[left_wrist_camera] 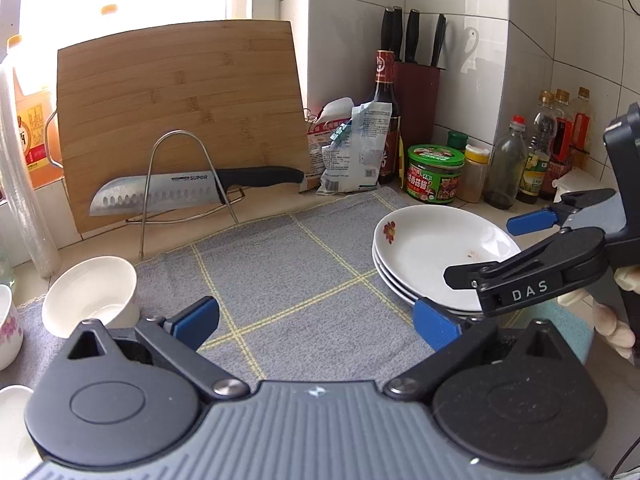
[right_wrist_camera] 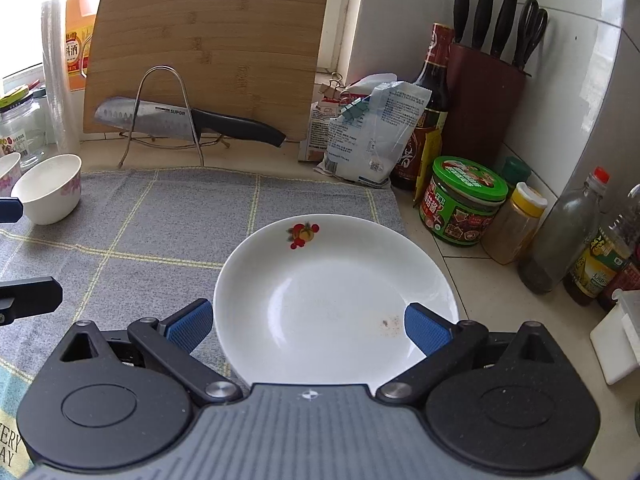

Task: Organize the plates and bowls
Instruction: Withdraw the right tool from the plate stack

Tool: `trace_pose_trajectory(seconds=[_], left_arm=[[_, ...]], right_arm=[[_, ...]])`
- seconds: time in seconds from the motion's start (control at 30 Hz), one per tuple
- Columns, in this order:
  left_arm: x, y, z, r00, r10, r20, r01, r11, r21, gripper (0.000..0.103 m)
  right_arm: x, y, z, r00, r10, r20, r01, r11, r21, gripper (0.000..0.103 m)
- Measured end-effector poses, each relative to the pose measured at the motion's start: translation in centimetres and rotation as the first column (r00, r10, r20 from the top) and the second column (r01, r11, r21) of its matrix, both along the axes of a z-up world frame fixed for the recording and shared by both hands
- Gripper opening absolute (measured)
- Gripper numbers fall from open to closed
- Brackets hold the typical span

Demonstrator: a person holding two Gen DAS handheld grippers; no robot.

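Note:
A stack of three white plates (left_wrist_camera: 424,252) with a red flower print sits on the right part of the grey checked cloth (left_wrist_camera: 288,264). In the right wrist view the top plate (right_wrist_camera: 328,292) lies between and below my right gripper's (right_wrist_camera: 308,328) open fingers. The left wrist view shows the right gripper (left_wrist_camera: 494,248) hovering over the stack's near rim. My left gripper (left_wrist_camera: 316,324) is open over bare cloth, with nothing in it. A white bowl (left_wrist_camera: 90,296) lies tilted at the left, also seen as the bowl (right_wrist_camera: 48,190). A pink-flowered bowl (left_wrist_camera: 8,328) stands beside it.
A bamboo cutting board (left_wrist_camera: 180,116) leans at the back with a knife (left_wrist_camera: 180,192) on a wire rack. Sauce bottles (left_wrist_camera: 386,112), a knife block (left_wrist_camera: 416,96), a green-lidded jar (right_wrist_camera: 464,200) and food bags (right_wrist_camera: 368,132) crowd the back right by the tiled wall.

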State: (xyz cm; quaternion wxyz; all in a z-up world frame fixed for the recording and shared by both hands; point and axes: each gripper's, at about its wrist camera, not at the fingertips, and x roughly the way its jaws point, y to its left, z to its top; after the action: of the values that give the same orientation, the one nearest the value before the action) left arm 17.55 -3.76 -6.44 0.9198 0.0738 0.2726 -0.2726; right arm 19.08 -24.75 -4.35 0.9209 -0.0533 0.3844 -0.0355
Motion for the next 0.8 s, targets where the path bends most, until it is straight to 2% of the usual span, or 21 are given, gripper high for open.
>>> trace_pose_trajectory(seconds=[0.1, 0.3, 0.53, 0.8], left_arm=[[-1.1, 3.1, 0.3, 1.000, -0.007, 0.007, 0.007, 1.000, 0.005, 0.102], [-2.7, 9.1, 0.7, 1.000, 0.020, 0.014, -0.020, 0.999, 0.027, 0.102], [-4.1, 15.5, 0.0, 0.996, 0.094, 0.011, -0.094, 0.994, 0.049, 0.102], [-4.7, 20.7, -1.6, 0.978, 0.210, -0.016, -0.209, 0.976, 0.054, 0.102]], right_arm=[[-0.7, 3.4, 0.4, 1.000, -0.001, 0.013, 0.001, 1.000, -0.020, 0.103], [-1.1, 9.6, 0.1, 0.999, 0.030, -0.014, -0.030, 1.000, -0.007, 0.103], [-0.7, 16.7, 0.1, 0.989, 0.149, -0.019, -0.148, 0.989, 0.019, 0.103], [0.0, 21.8, 0.2, 0.959, 0.282, -0.027, -0.280, 0.959, 0.044, 0.103]])
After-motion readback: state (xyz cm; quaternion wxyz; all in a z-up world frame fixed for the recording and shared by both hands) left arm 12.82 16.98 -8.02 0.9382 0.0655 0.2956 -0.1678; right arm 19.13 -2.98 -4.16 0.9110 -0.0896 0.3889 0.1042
